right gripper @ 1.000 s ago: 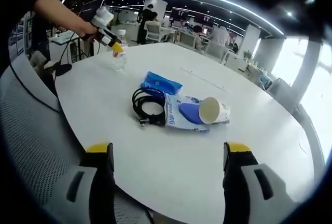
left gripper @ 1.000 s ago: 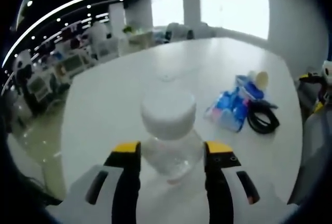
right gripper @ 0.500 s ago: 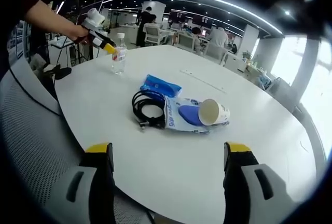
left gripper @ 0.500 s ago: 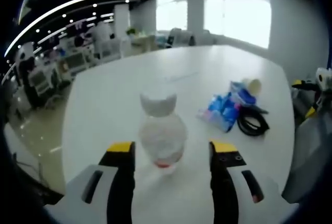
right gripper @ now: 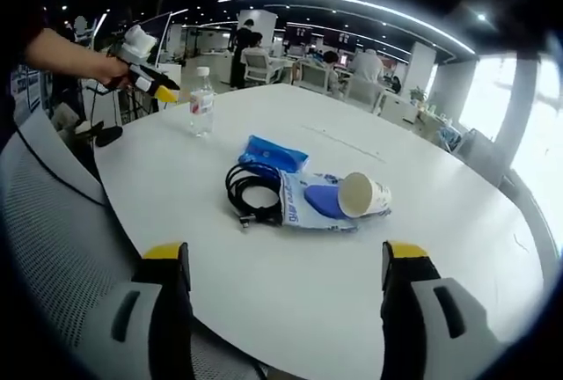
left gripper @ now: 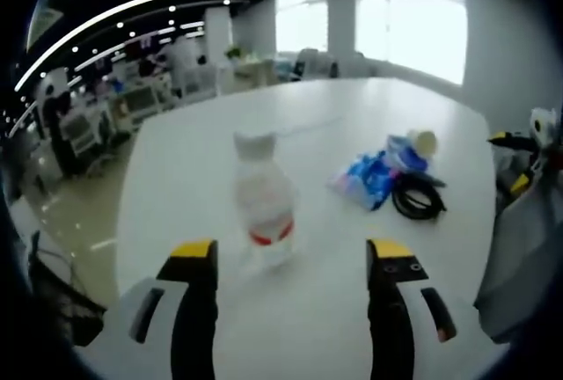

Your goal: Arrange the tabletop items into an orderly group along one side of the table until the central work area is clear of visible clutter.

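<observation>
A clear water bottle [left gripper: 262, 213] with a white cap and red label band stands upright on the white table [left gripper: 334, 310], just ahead of my left gripper [left gripper: 293, 261], which is open and apart from it. In the right gripper view the same bottle [right gripper: 201, 103] stands near the table's far left edge, with the left gripper [right gripper: 148, 83] in a person's hand just beside it. A blue packet [right gripper: 274, 153], a coiled black cable [right gripper: 251, 191], a blue-and-white pouch [right gripper: 312, 202] and a tipped paper cup [right gripper: 362, 195] lie bunched mid-table. My right gripper [right gripper: 286, 266] is open, short of the table edge.
A grey mesh chair back [right gripper: 44, 222] stands at the left below the table edge [right gripper: 167, 222]. Beyond the table are office desks and seated people [right gripper: 352, 63]. In the left gripper view the packets [left gripper: 365, 179], cable [left gripper: 413, 200] and cup [left gripper: 422, 142] lie right of the bottle.
My left gripper has let go of the bottle, opened wider and drawn back; the bottle now stands free on the table. The right gripper has barely moved.
</observation>
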`<state>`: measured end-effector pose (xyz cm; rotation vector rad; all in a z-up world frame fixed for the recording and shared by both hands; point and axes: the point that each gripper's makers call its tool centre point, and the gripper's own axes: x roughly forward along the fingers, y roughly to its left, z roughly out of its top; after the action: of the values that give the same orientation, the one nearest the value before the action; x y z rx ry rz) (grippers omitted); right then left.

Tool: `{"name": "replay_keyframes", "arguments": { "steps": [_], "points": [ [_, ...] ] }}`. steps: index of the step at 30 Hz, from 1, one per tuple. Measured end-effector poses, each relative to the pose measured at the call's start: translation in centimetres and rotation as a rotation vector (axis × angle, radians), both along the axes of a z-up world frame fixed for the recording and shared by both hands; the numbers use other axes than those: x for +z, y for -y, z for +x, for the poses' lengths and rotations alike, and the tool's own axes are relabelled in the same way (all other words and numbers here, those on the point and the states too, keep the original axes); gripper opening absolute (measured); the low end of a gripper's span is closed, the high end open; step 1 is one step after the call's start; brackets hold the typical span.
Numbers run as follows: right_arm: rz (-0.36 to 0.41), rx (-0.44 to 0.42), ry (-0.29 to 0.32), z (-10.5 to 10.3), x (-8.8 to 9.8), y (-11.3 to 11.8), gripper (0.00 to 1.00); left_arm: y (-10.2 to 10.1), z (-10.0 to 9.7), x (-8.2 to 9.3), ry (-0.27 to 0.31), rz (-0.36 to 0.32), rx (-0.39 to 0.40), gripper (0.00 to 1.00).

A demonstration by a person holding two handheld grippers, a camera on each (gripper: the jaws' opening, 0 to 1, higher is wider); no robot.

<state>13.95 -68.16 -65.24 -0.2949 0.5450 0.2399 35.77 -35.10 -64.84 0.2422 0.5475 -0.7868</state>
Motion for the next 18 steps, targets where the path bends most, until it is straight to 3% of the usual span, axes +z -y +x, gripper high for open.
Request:
{"name": "replay_keyframes", "arguments": {
  "steps": [8,18],
  "points": [
    [0.036,-0.010,0.004,0.1,0.1,-0.1,0.94,-0.5,-3.3,-0.2,-0.018,0.004,0.005,0.72],
    [0.035,0.000,-0.012,0.1,-0.2,-0.2,0.99,0.8,-7.6,0.3,-0.003,-0.005,-0.048,0.83]
  ]
}}
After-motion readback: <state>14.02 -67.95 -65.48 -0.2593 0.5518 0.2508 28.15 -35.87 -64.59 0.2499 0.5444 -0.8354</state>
